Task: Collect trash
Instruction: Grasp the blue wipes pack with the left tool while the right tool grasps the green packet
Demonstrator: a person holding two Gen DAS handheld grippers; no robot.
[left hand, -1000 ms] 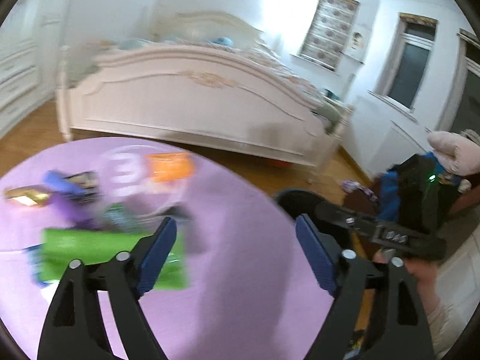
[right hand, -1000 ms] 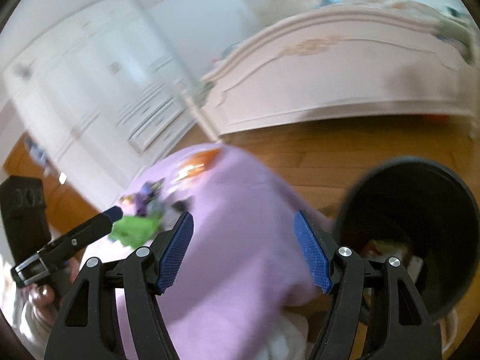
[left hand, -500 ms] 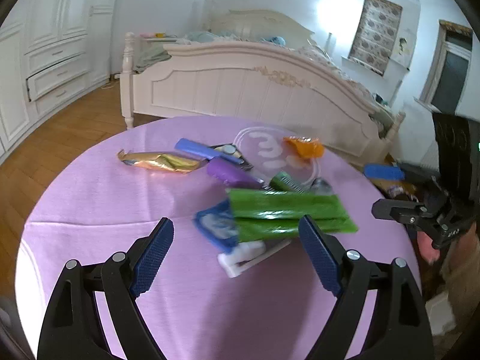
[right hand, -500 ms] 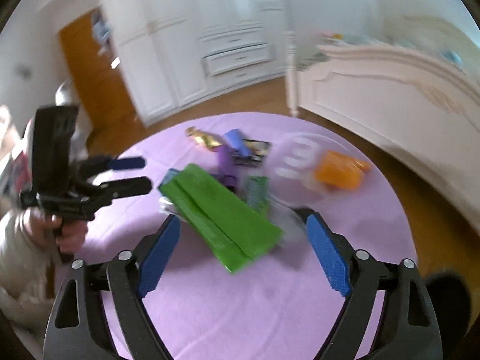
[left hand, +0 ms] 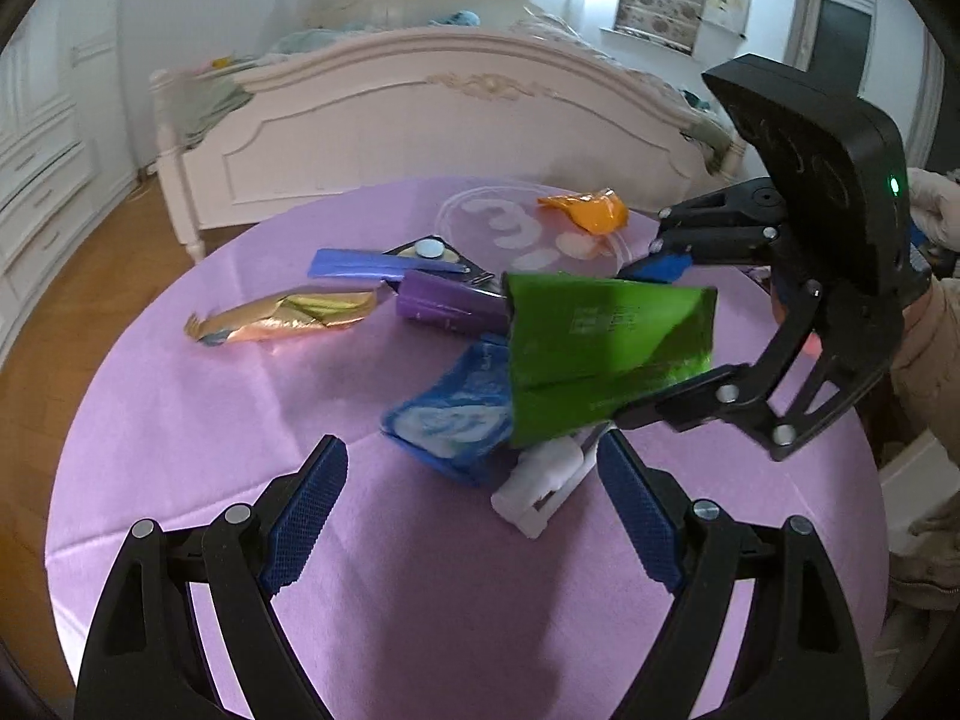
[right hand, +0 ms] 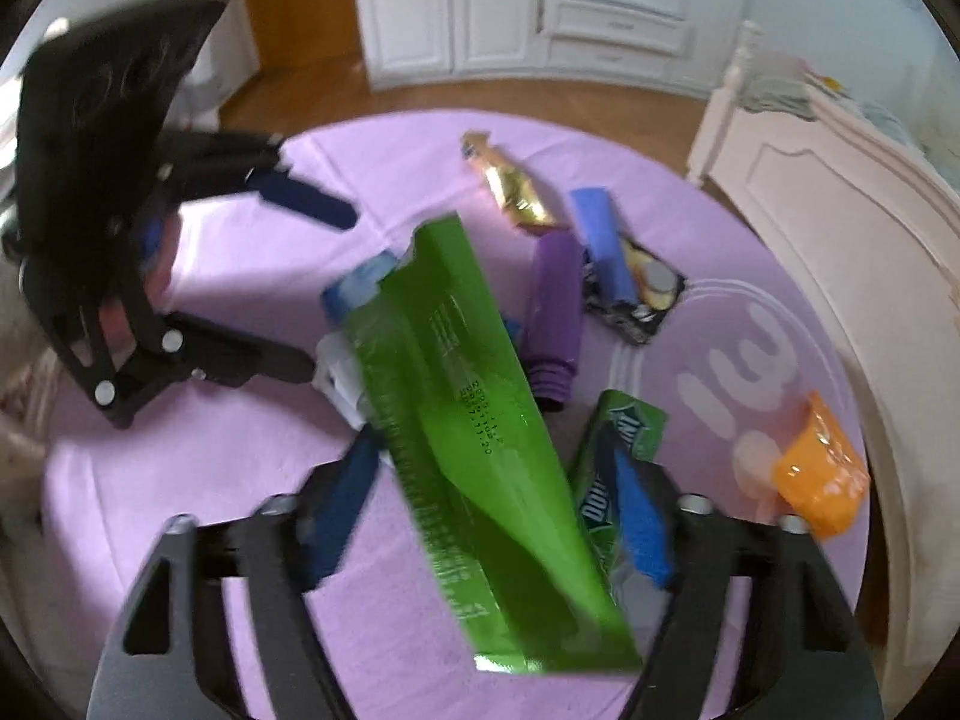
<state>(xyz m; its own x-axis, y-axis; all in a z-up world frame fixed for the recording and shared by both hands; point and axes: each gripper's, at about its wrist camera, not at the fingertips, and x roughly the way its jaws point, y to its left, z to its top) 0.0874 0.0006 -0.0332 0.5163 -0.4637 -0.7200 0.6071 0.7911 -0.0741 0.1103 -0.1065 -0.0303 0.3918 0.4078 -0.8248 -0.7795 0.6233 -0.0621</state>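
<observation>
The right gripper (right hand: 492, 492) has just been closing on the large green wrapper (right hand: 474, 420), which lies between its jaws; contact is unclear. The left gripper (left hand: 474, 498) hangs wide open, empty, above the round purple tablecloth (left hand: 180, 420) near a cream bed (left hand: 420, 120). One gold wrapper (left hand: 282, 315), one orange wrapper (left hand: 591, 210).

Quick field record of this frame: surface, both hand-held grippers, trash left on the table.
surface: round table, purple cloth
right hand-held gripper: jaws just closing around the big green wrapper; firm grip unclear
left hand-held gripper: open, empty, near the blue packet
other trash: gold wrapper, purple tube, orange wrapper
</observation>
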